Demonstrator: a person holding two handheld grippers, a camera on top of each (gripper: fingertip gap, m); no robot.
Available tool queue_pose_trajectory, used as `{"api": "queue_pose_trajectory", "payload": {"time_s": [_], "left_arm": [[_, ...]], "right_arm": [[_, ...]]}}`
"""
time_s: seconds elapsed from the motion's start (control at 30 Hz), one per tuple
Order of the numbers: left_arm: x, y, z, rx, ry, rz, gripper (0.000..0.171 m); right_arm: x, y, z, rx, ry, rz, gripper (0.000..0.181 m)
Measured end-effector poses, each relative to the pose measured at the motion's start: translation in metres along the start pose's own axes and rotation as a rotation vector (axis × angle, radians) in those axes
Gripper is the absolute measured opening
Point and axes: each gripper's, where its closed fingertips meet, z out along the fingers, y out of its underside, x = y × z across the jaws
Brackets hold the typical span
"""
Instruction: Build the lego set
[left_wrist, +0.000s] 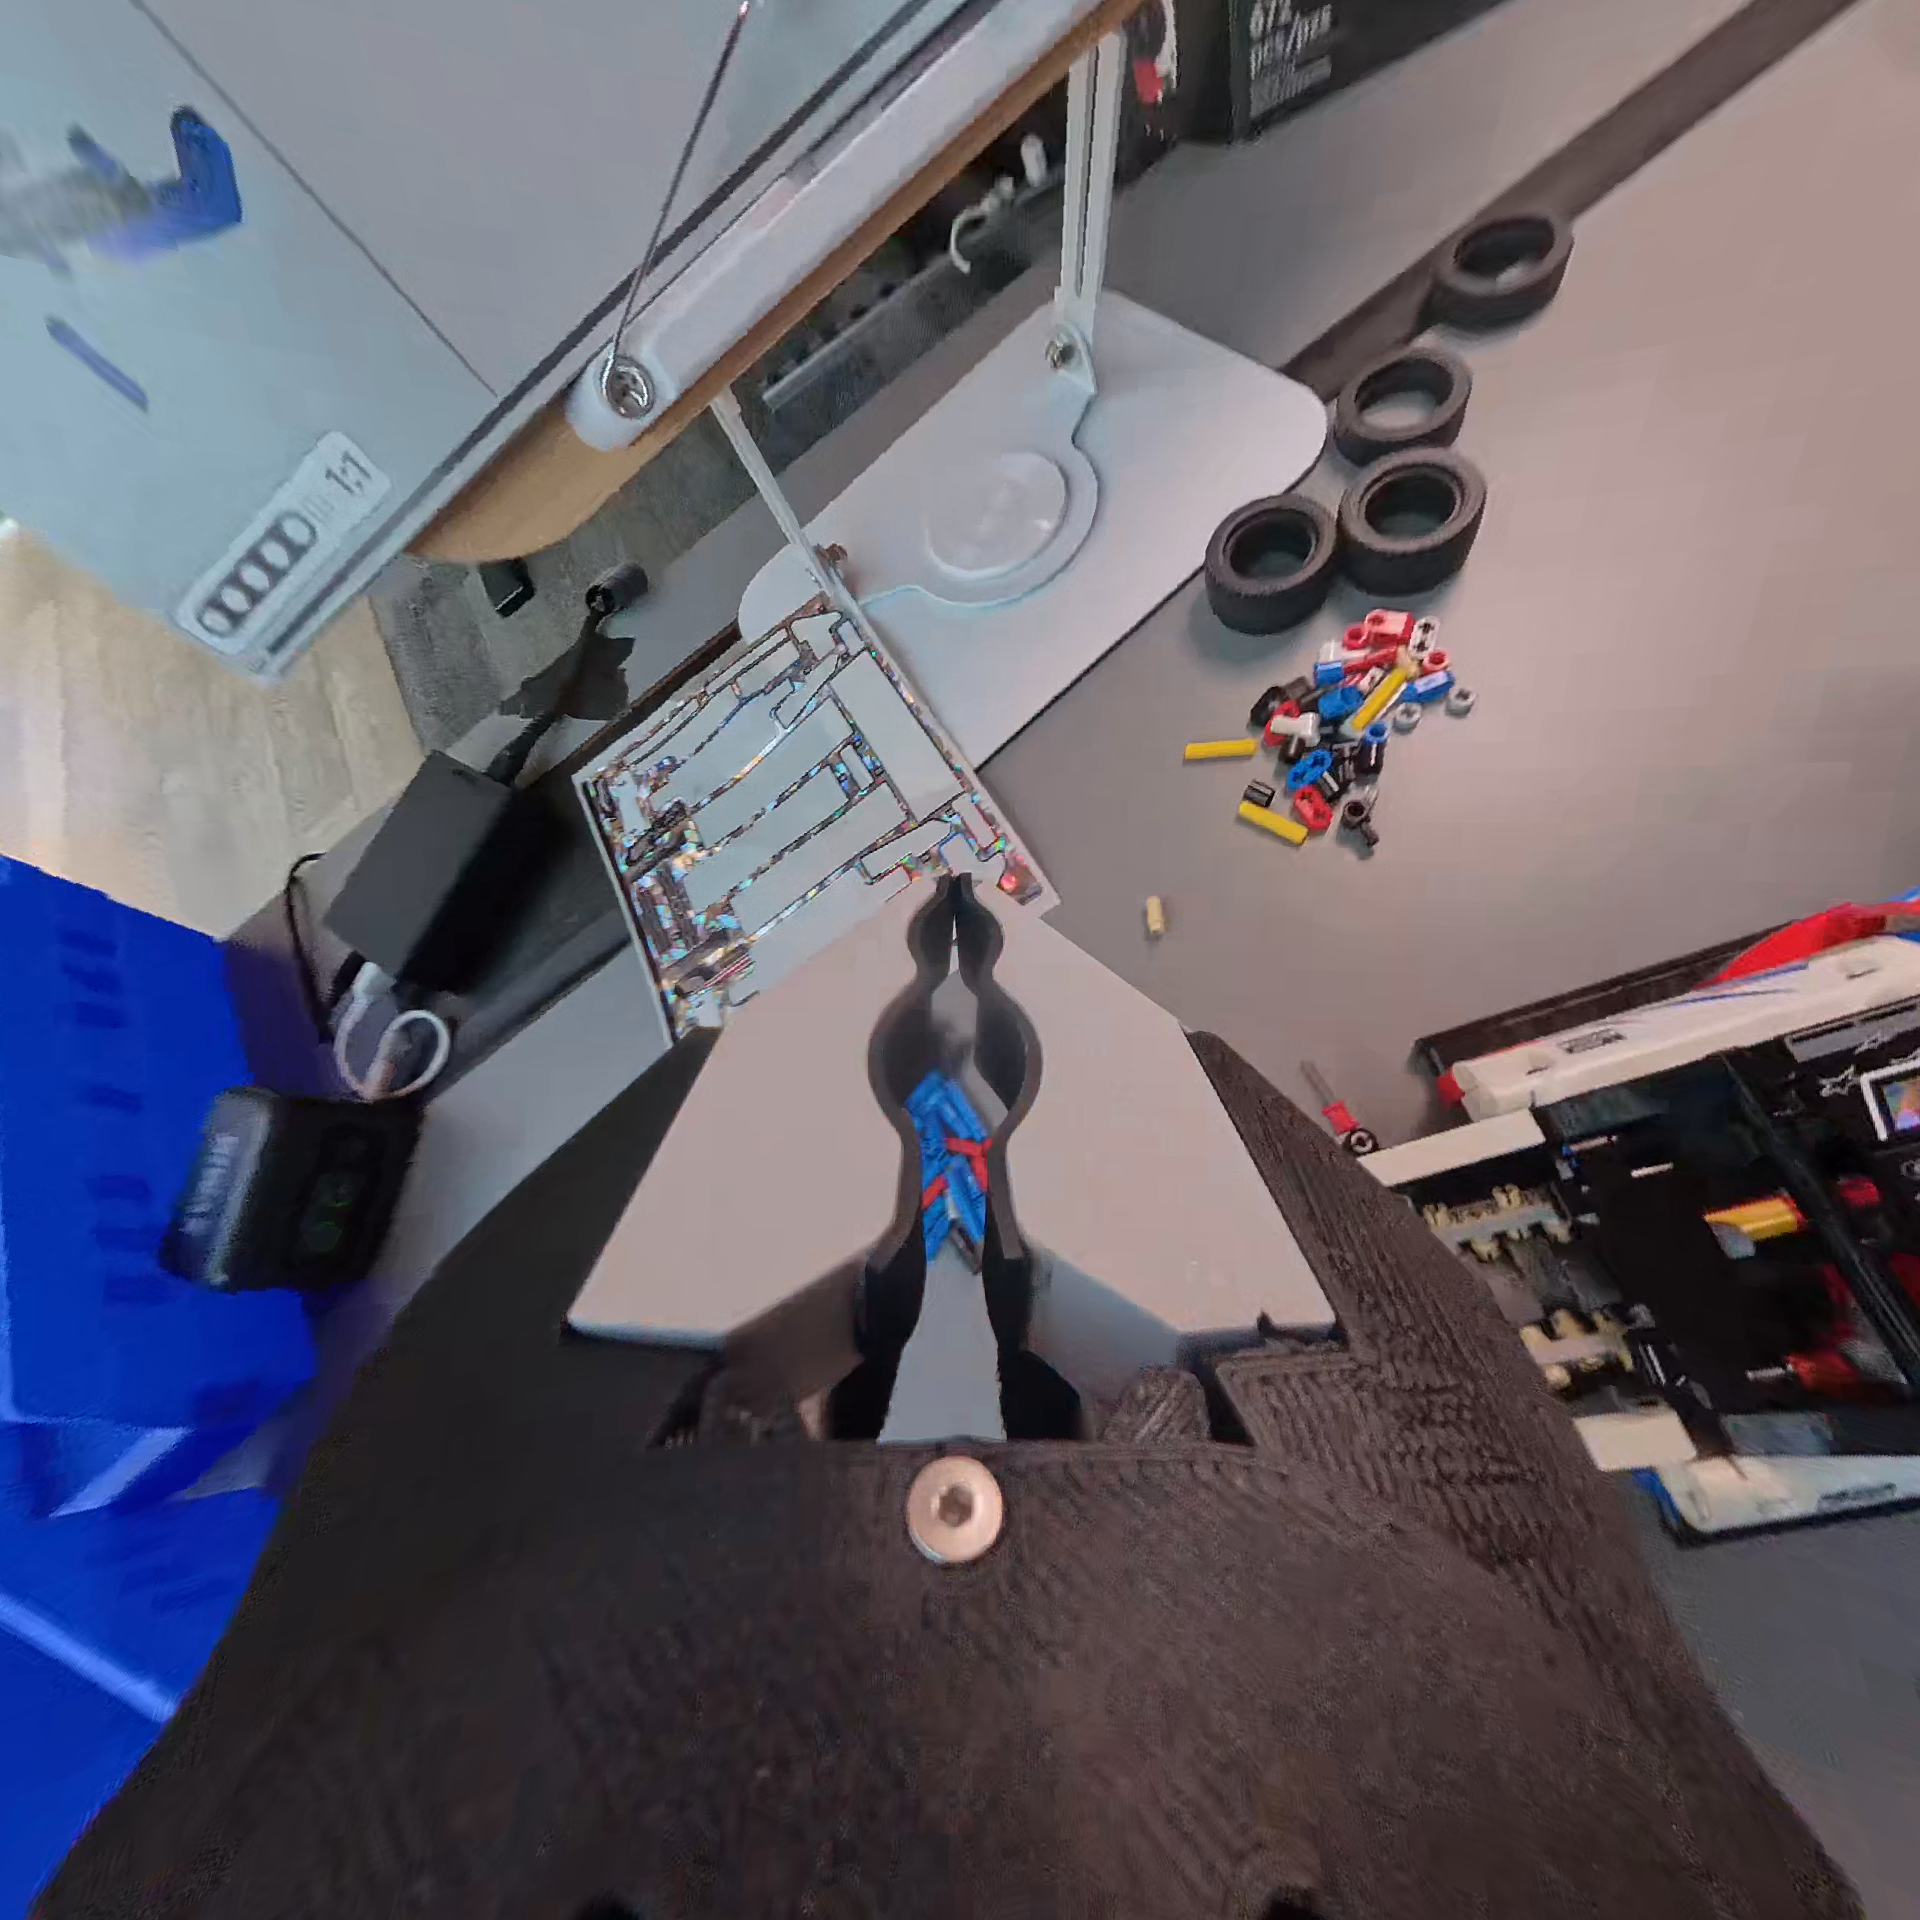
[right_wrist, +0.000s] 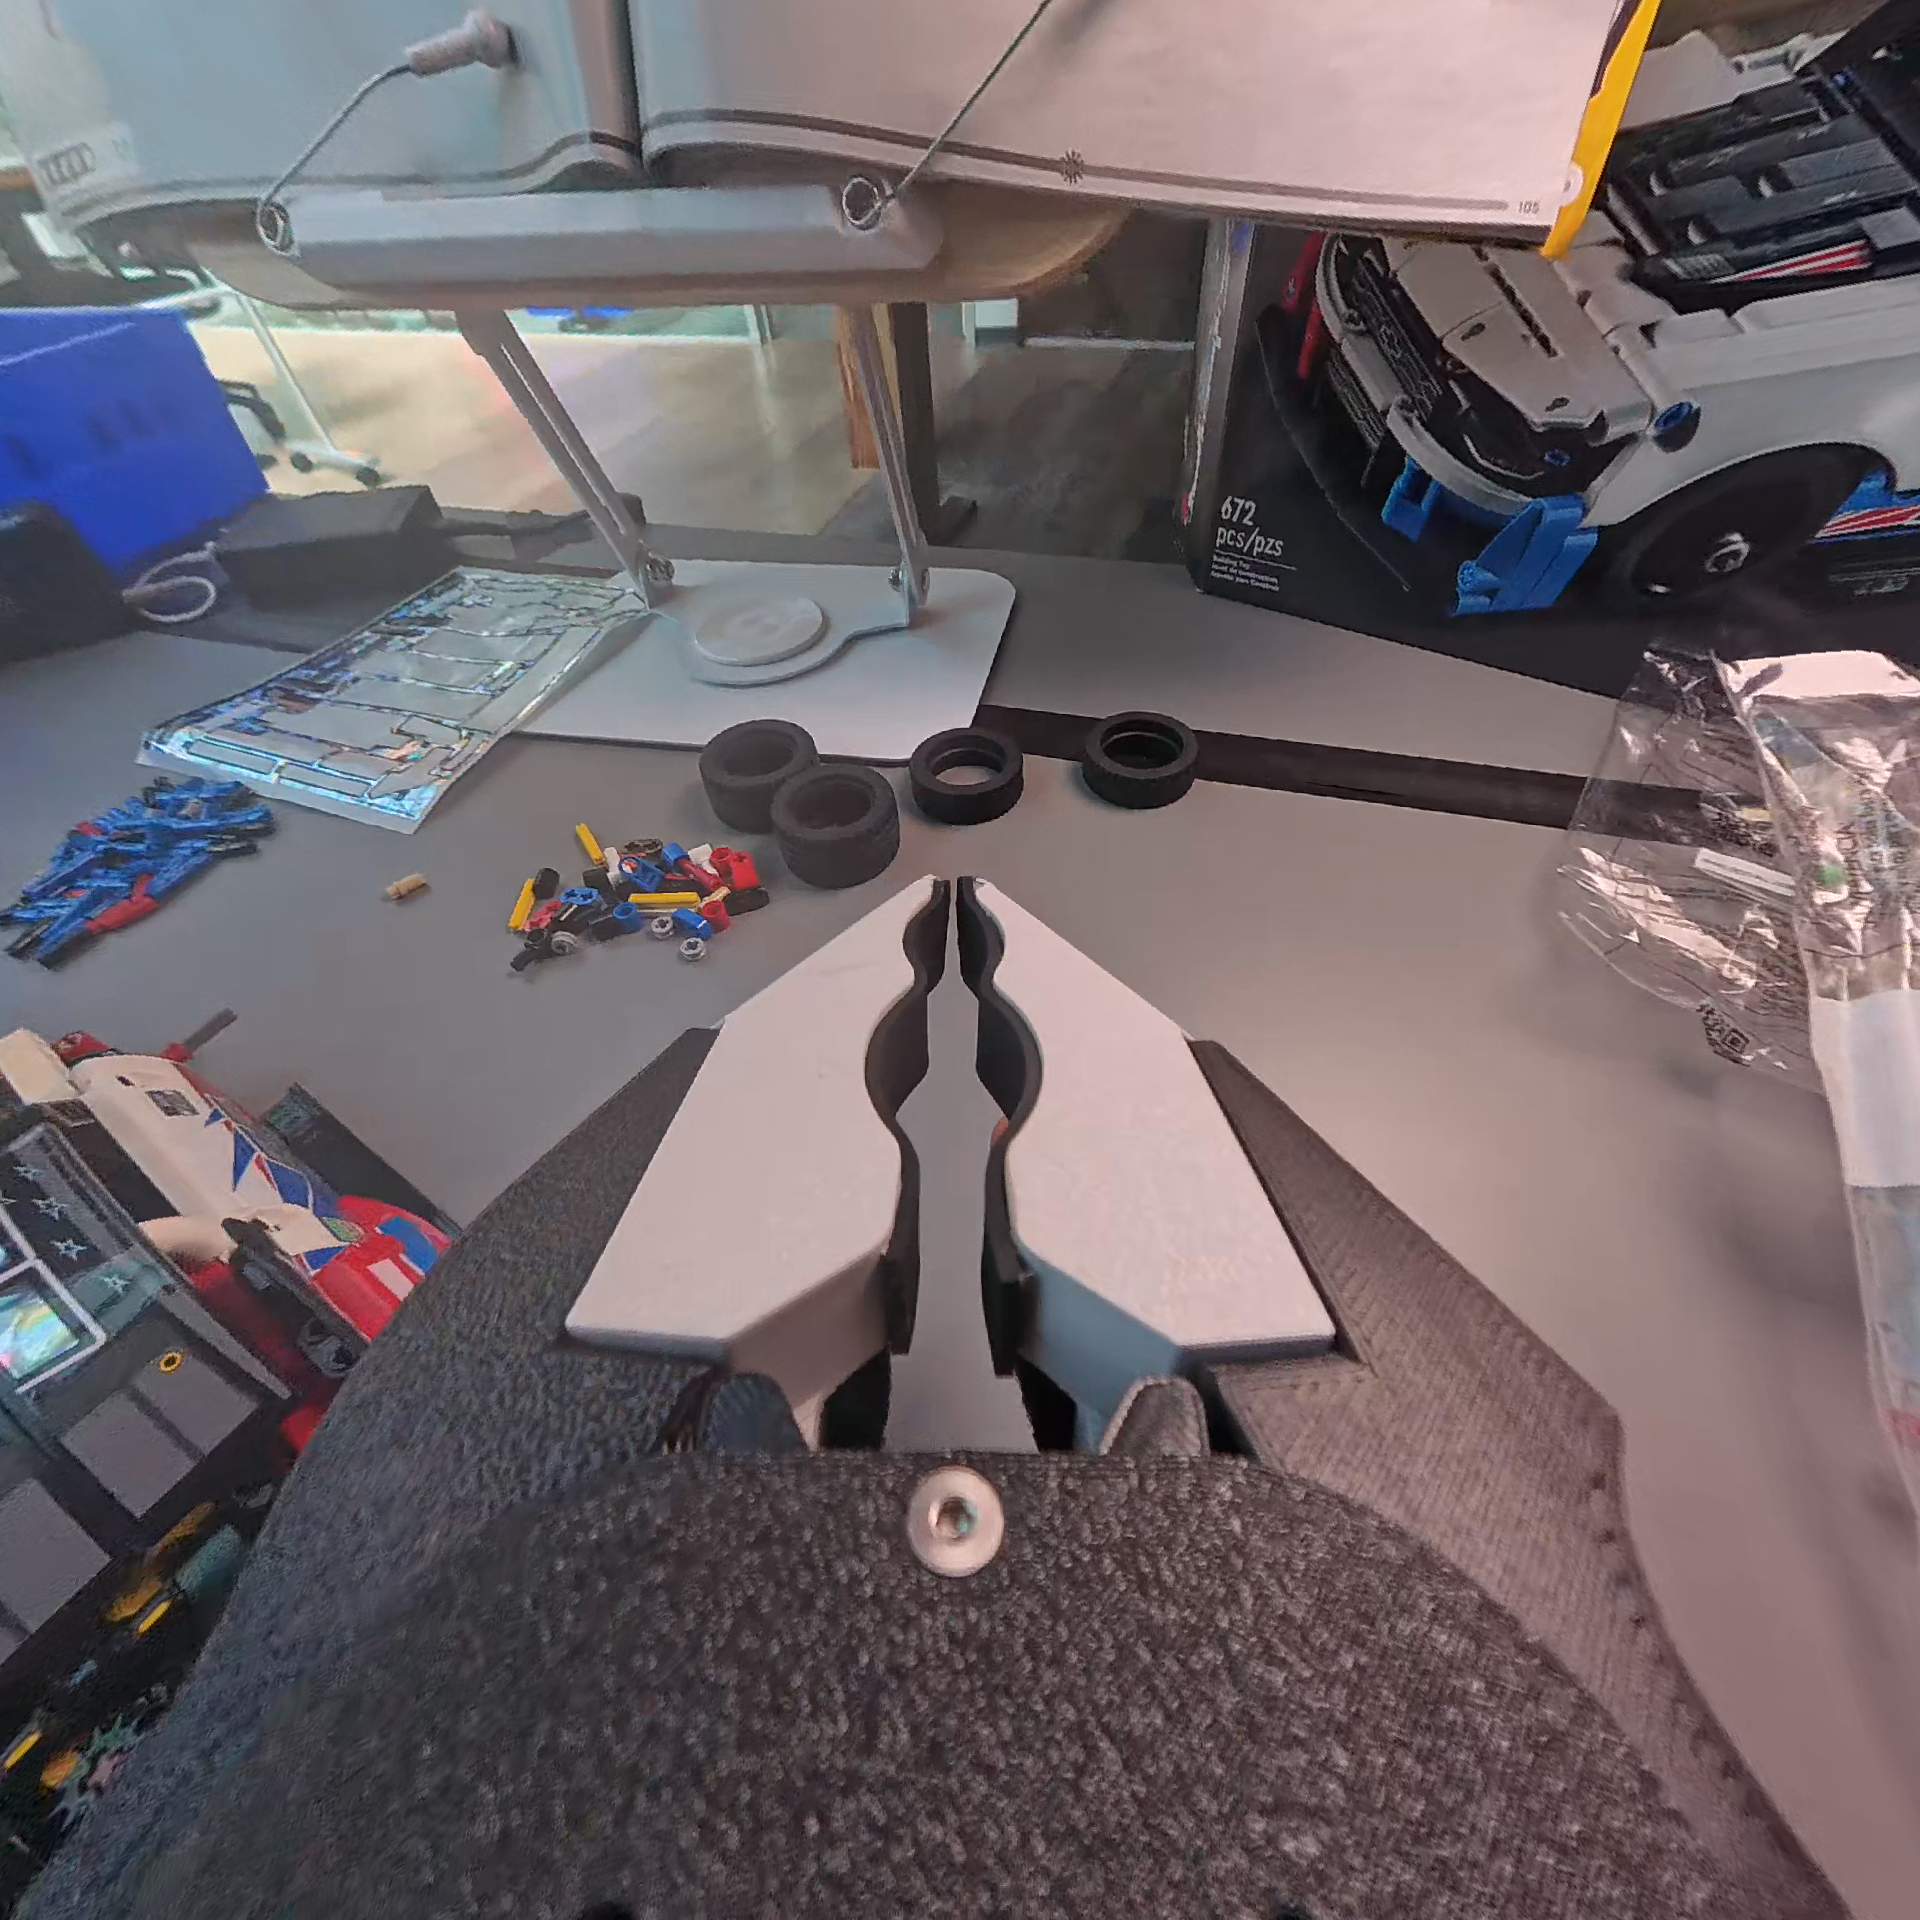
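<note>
Four black rubber tyres (right_wrist: 834, 824) lie on my grey table (right_wrist: 1299, 935), two touching, two set apart to their right. Just beside them on the left sits a small heap of mixed red, blue, yellow and black lego connectors (right_wrist: 639, 899), with one tan peg (right_wrist: 405, 886) alone near it. Farther left is a pile of blue and red pins (right_wrist: 135, 847), and behind that a curled silver sticker sheet (right_wrist: 384, 691) leans onto the white base of the book stand (right_wrist: 914, 665) holding the open instruction booklet (right_wrist: 1091, 94).

My right hand-held gripper (right_wrist: 954, 886) hovers over bare table with its tips closed and nothing between them. My left hand-held gripper (left_wrist: 958, 883) is also closed at the tips; blue and red pieces (left_wrist: 951, 1174) show in the gap between its fingers, though I cannot tell whether they are pinched there or lying beyond.

A partly built black, white and red lego car (left_wrist: 1683, 1195) rests on the table to the right of my left gripper. Crumpled clear plastic bags (right_wrist: 1756, 862) lie at far right, before the black lego box (right_wrist: 1403, 436).
</note>
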Motion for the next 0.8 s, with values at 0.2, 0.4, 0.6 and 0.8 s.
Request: {"api": "queue_pose_trajectory", "payload": {"time_s": [0.2, 0.4, 0.6, 0.8], "left_arm": [[-0.009, -0.062, -0.063, -0.308, -0.172, 0.493, 0.000], [0.005, -0.106, -0.155, -0.552, -0.482, 1.076, 0.000], [0.008, -0.102, -0.189, -0.670, -0.624, 1.277, 0.000], [-0.004, -0.088, -0.194, -0.744, -0.692, 1.371, 0.000]], "right_arm": [[0.005, 0.016, 0.006, -0.046, 0.002, 0.007, 0.000], [0.021, 0.023, 0.011, -0.060, 0.056, -0.022, 0.000], [0.035, 0.029, 0.012, -0.068, 0.103, -0.007, 0.000], [0.036, 0.029, 0.012, -0.069, 0.090, 0.002, 0.000]]}}
